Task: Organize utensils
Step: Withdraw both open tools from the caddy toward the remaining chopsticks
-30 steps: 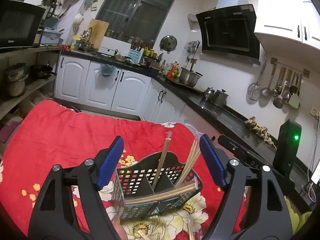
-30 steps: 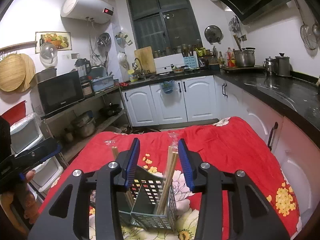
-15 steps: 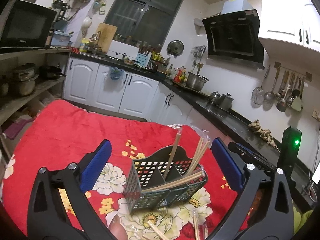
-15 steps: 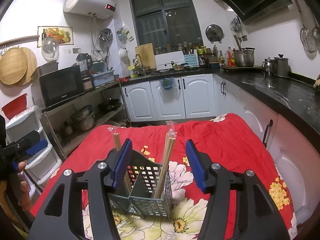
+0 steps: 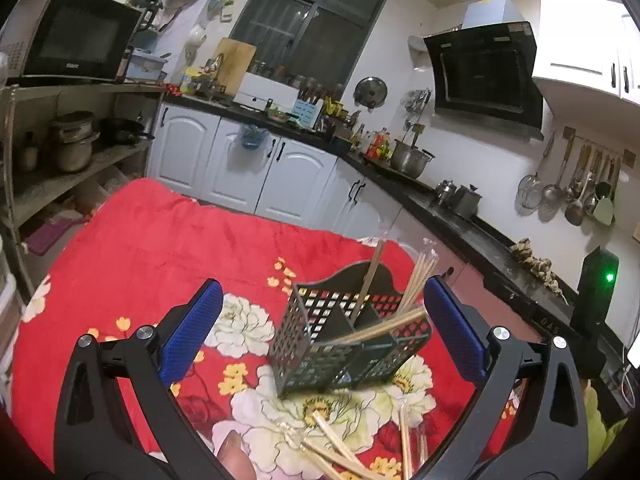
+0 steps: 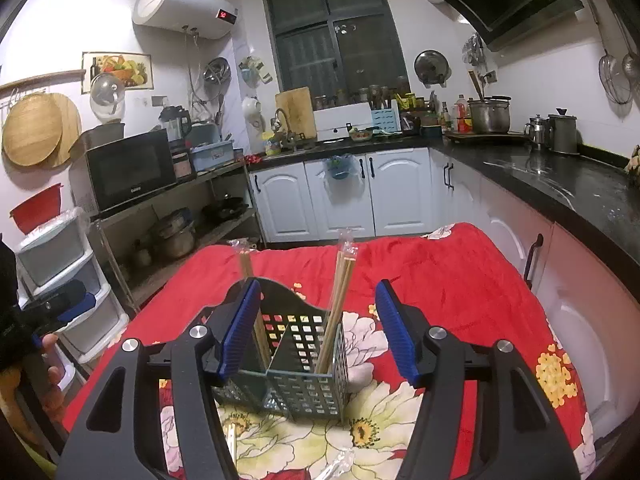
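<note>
Chopsticks (image 5: 340, 454) in wrappers lie loose just in front of the mesh caddy (image 5: 348, 344) in the left view, where the left gripper (image 5: 320, 320) gapes wide and empty, jaws just opened. From the right wrist, the right gripper (image 6: 318, 330) stands half open around the caddy's near end without touching, jaws just widened; a clean pickup wants one wrapped pair pinched mid-length, clear of its neighbours.

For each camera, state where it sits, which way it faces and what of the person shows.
Left wrist: on the left gripper, facing the basket, range hood wall behind; a fingertip shows.
Right wrist: on the right gripper, facing the basket, window wall behind; a hand shows at left.
Shared: basket, chopsticks, red cloth.
</note>
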{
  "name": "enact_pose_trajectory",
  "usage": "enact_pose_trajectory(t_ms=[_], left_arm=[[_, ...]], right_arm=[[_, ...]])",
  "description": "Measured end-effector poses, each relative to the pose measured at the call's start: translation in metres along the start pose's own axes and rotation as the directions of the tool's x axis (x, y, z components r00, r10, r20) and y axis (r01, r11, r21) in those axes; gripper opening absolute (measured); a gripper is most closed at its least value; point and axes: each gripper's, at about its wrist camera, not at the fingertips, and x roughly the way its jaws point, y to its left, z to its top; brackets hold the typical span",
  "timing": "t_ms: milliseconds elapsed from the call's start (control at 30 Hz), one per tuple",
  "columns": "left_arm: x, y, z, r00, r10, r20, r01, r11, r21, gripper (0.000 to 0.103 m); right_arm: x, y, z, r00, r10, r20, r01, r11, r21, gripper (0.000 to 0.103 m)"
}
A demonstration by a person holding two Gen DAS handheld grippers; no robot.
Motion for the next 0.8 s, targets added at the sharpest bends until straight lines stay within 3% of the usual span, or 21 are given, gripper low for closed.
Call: enact_pose_trajectory(t_ms=[800], left_arm=[[-0.012,0.020,-0.031,0.995,0.053,-0.080,-0.056,0.998,-0.032,0.093]], right_arm=[[-0.006,0.014,-0.037,0.995,0.020,-0.096,-0.024,0.999,-0.037,0.058]])
